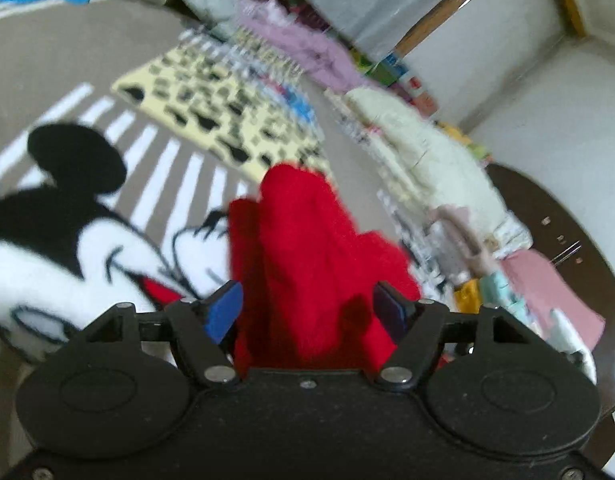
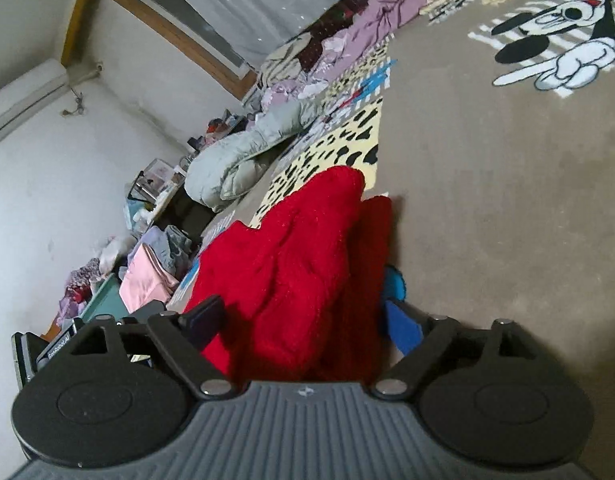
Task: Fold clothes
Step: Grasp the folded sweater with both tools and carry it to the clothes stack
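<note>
While its fingers stand apart, the left gripper has the red garment bunched between them; the right gripper likewise. Beyond, at twelve o'clock, lies a leopard-print cloth on the brown cartoon blanket.

Bare brown cartoon-print blanket open on one side, bunched red fleece garment filling the middle, grey padded jacket and heaped clothes crowding the wall edge
</note>
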`<state>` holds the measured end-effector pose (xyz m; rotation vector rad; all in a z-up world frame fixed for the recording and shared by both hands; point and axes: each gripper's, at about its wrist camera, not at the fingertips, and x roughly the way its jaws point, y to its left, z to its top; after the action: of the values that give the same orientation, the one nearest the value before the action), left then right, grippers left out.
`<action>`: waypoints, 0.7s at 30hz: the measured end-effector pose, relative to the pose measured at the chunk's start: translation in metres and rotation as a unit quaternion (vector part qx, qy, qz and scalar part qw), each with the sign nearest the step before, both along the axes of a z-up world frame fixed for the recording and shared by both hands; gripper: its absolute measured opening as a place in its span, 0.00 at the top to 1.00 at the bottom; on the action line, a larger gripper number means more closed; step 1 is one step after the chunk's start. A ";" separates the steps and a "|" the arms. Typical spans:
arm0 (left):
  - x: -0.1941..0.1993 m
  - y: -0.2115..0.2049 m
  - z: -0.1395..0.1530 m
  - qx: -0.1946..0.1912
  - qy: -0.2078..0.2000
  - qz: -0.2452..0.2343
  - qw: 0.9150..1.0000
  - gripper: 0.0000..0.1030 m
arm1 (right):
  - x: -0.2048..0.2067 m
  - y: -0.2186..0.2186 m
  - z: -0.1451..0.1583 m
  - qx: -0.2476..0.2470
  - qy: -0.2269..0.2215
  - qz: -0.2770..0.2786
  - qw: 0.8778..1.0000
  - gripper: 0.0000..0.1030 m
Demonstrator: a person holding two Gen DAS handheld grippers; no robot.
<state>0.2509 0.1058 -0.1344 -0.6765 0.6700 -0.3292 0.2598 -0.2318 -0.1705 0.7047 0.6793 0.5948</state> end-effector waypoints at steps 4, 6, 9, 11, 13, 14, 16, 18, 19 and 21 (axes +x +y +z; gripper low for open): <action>0.009 -0.004 -0.011 -0.020 0.029 0.003 0.999 0.29 | 0.004 0.009 0.001 -0.011 0.003 0.010 1.000 0.11; 0.010 -0.006 -0.013 -0.029 0.032 0.000 0.999 0.30 | 0.005 0.012 0.001 -0.019 0.002 0.015 1.000 0.12; 0.012 -0.009 -0.015 -0.042 0.038 -0.005 0.998 0.35 | 0.006 0.016 0.000 -0.019 0.003 0.019 1.000 0.12; 0.013 -0.011 -0.017 -0.052 0.042 -0.008 0.998 0.40 | 0.007 0.020 0.000 -0.022 0.002 0.025 0.999 0.16; 0.010 -0.008 -0.017 -0.079 0.045 -0.006 0.996 0.45 | 0.007 0.021 -0.001 -0.012 0.001 0.028 1.000 0.25; 0.007 -0.006 -0.017 -0.103 0.047 -0.005 0.994 0.46 | 0.007 0.021 -0.002 -0.003 0.003 0.028 1.000 0.31; -0.002 -0.004 -0.011 -0.137 0.051 -0.011 0.989 0.47 | 0.007 0.017 0.000 0.017 0.009 0.027 0.999 0.39; -0.013 -0.003 -0.006 -0.165 0.062 -0.015 0.984 0.46 | 0.000 0.011 0.011 0.034 0.005 0.022 0.999 0.41; -0.019 -0.002 -0.007 -0.169 0.074 -0.011 0.983 0.41 | -0.006 0.009 0.019 0.029 -0.002 0.020 0.999 0.41; -0.028 0.001 -0.011 -0.132 0.081 0.012 0.988 0.34 | -0.019 0.001 0.026 0.009 0.002 0.014 1.000 0.31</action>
<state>0.2234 0.1067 -0.1456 -0.9702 0.7804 -0.3465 0.2406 -0.2307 -0.1440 0.7148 0.6888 0.6263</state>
